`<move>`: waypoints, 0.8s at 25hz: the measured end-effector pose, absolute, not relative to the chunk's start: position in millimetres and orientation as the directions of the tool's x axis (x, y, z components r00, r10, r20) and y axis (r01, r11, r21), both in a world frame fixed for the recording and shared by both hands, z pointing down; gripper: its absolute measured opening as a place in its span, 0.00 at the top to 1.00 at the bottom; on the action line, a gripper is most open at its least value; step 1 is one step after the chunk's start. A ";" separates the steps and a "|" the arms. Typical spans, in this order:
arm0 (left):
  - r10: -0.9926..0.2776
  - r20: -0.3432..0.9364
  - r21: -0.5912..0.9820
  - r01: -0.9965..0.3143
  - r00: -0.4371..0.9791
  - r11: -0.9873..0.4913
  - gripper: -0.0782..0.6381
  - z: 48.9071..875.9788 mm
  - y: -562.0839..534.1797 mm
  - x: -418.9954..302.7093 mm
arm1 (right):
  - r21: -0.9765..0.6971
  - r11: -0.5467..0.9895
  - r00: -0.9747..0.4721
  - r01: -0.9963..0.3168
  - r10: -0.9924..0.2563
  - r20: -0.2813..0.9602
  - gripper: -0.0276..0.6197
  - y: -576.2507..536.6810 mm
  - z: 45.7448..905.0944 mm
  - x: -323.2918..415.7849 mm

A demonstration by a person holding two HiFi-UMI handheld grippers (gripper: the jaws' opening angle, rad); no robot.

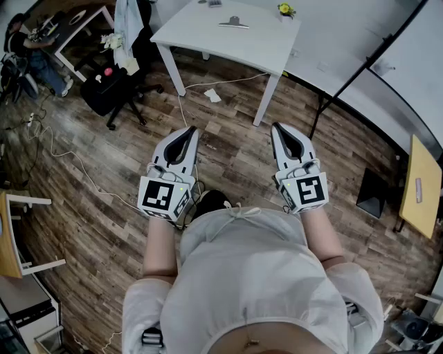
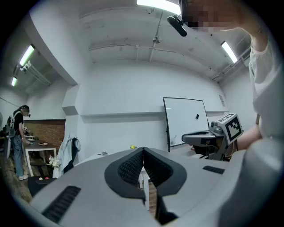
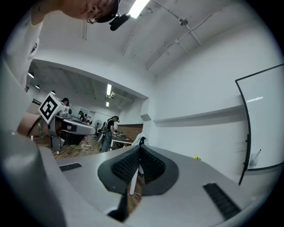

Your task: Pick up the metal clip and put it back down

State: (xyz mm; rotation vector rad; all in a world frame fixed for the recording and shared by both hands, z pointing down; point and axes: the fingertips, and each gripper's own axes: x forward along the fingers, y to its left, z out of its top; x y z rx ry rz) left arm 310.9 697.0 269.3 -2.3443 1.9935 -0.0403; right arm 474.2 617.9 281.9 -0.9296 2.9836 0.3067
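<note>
The metal clip lies on the white table far ahead in the head view. My left gripper and right gripper are held side by side above the wooden floor, well short of the table. Both are shut with nothing between their jaws. In the left gripper view my left gripper has its ribbed pads pressed together. The right gripper shows the same in its own view. The clip is not visible in either gripper view.
A small yellow object sits at the table's far right corner. A black office chair stands left of the table, cables run over the floor, and a wooden board is at the right. A whiteboard stands ahead.
</note>
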 end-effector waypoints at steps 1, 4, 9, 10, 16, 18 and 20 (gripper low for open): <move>-0.987 -0.021 -0.066 -0.985 0.160 -0.158 0.87 269.4 696.0 310.0 | 0.178 0.805 -0.823 -0.566 -0.565 -0.060 0.95 616.5 282.7 474.0; -0.989 -0.013 -0.069 -0.987 0.150 -0.149 0.87 270.1 693.5 306.8 | 0.156 0.804 -0.818 -0.574 -0.572 -0.061 0.95 613.4 285.2 473.9; -0.990 0.010 -0.071 -0.988 0.138 -0.138 0.87 274.2 687.3 301.9 | 0.145 0.808 -0.820 -0.571 -0.570 -0.051 0.95 608.2 289.8 470.0; -0.990 0.013 -0.069 -0.988 0.137 -0.138 0.87 275.0 685.5 301.8 | 0.141 0.809 -0.820 -0.571 -0.570 -0.049 0.95 606.8 291.0 469.9; -0.991 0.037 -0.065 -0.989 0.131 -0.133 0.86 278.6 670.9 302.9 | 0.102 0.811 -0.817 -0.576 -0.575 -0.038 0.95 592.1 296.4 472.0; -0.990 0.044 -0.066 -0.988 0.134 -0.136 0.86 279.7 665.6 303.7 | 0.086 0.811 -0.816 -0.578 -0.577 -0.045 0.95 586.1 297.7 471.6; -0.989 0.055 -0.070 -0.988 0.135 -0.139 0.86 280.9 658.8 303.7 | 0.070 0.818 -0.821 -0.571 -0.569 -0.053 0.63 577.7 298.1 467.5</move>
